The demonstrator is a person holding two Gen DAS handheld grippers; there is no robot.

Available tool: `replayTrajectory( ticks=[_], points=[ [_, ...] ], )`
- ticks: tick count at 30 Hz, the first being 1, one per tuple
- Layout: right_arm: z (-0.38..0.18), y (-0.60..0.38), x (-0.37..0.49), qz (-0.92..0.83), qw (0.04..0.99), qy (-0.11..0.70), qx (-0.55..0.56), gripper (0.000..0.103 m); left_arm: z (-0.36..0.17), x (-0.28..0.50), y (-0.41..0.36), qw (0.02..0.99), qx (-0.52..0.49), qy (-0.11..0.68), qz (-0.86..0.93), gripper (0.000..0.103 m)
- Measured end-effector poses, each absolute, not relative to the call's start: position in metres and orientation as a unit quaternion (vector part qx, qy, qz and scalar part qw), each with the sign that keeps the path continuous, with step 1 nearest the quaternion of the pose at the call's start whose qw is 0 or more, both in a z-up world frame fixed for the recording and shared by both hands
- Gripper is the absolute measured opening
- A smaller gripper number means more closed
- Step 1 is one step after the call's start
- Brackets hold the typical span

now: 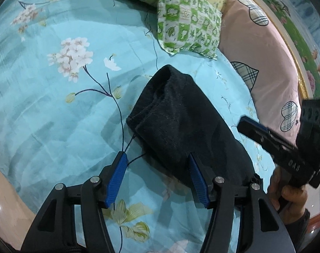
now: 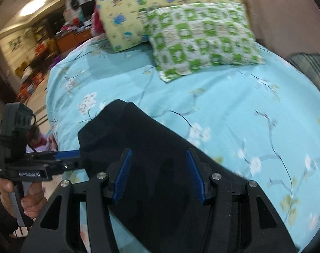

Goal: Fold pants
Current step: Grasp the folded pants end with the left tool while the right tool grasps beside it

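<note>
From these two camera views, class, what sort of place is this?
Most likely a home bedroom: dark pants lie on a bed with a floral blue sheet, and a green checked pillow and a yellow pillow rest at its head.

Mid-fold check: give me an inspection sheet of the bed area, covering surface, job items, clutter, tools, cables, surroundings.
Surface: turquoise floral bedspread, lightly creased.
Job's things: dark pants lying folded into a compact bundle on the bedspread.
Clutter: green checked pillow and yellow cartoon pillow at the far end; pink cushion along the bed's edge.
Tools: left tool open, above the near end of the pants; right tool open above them, holding nothing.
Cables: nothing seen.
Surroundings: cluttered, blurred shelves beyond the bed.
</note>
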State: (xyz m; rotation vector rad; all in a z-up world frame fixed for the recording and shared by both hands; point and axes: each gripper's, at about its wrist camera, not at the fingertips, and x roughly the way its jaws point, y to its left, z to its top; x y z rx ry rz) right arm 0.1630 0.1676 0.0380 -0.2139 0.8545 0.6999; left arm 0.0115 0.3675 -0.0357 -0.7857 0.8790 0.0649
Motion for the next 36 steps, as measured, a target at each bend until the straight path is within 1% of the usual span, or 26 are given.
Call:
replayTrajectory(
  ticks=[4, 10, 15, 17, 19, 20, 21, 22, 23, 24, 25, 26, 31, 34, 36],
  points=[
    [0.035, 0.189, 0.183, 0.361, 0.829, 0.411, -0.116, 0.054, -0.042, 0.018, 0.368, 0.826, -0.376, 0.418, 0.03, 0.063],
    [0.019, 0.218, 0.215, 0.402, 0.794, 0.442, -0.111, 0.054, -0.044, 0.027, 0.365, 0.828, -0.376, 0.414, 0.033, 0.066],
    [0.0, 0.245, 0.222, 0.421, 0.771, 0.453, -0.149, 0.054, -0.045, 0.033, 0.363, 0.834, -0.367, 0.409, 0.04, 0.066],
    [-0.002, 0.248, 0.223, 0.426, 0.772, 0.447, -0.152, 0.051, -0.045, 0.036, 0.364, 0.837, -0.364, 0.406, 0.041, 0.064],
    [-0.001, 0.247, 0.224, 0.433, 0.77, 0.447, -0.142, 0.04, -0.045, 0.038, 0.362, 0.842, -0.357, 0.403, 0.045, 0.063],
    [0.0, 0.246, 0.224, 0.436, 0.771, 0.445, -0.135, 0.035, -0.045, 0.04, 0.361, 0.844, -0.352, 0.401, 0.047, 0.059],
    [0.002, 0.244, 0.224, 0.44, 0.77, 0.444, -0.128, 0.026, -0.045, 0.041, 0.359, 0.847, -0.345, 0.401, 0.05, 0.055],
    [0.004, 0.241, 0.224, 0.441, 0.771, 0.443, -0.124, 0.022, -0.045, 0.043, 0.358, 0.848, -0.34, 0.402, 0.051, 0.045],
    [0.006, 0.24, 0.223, 0.442, 0.771, 0.442, -0.121, 0.018, -0.046, 0.044, 0.357, 0.848, -0.338, 0.405, 0.049, 0.04],
    [0.009, 0.237, 0.222, 0.444, 0.772, 0.44, -0.117, 0.009, -0.046, 0.044, 0.357, 0.848, -0.342, 0.403, 0.047, 0.037],
    [0.012, 0.234, 0.22, 0.443, 0.775, 0.437, -0.112, 0.008, -0.046, 0.043, 0.358, 0.847, -0.348, 0.4, 0.042, 0.031],
    [0.013, 0.231, 0.219, 0.443, 0.776, 0.435, -0.109, 0.008, -0.046, 0.042, 0.358, 0.845, -0.353, 0.399, 0.037, 0.028],
    [0.021, 0.221, 0.212, 0.447, 0.779, 0.429, -0.094, 0.007, -0.04, 0.038, 0.353, 0.85, -0.344, 0.396, 0.038, 0.027],
    [0.021, 0.222, 0.214, 0.448, 0.778, 0.43, -0.095, 0.007, -0.044, 0.037, 0.356, 0.843, -0.356, 0.402, 0.039, 0.027],
    [0.017, 0.225, 0.219, 0.448, 0.77, 0.445, -0.09, 0.011, -0.047, 0.036, 0.359, 0.837, -0.367, 0.405, 0.04, 0.028]
  ],
)
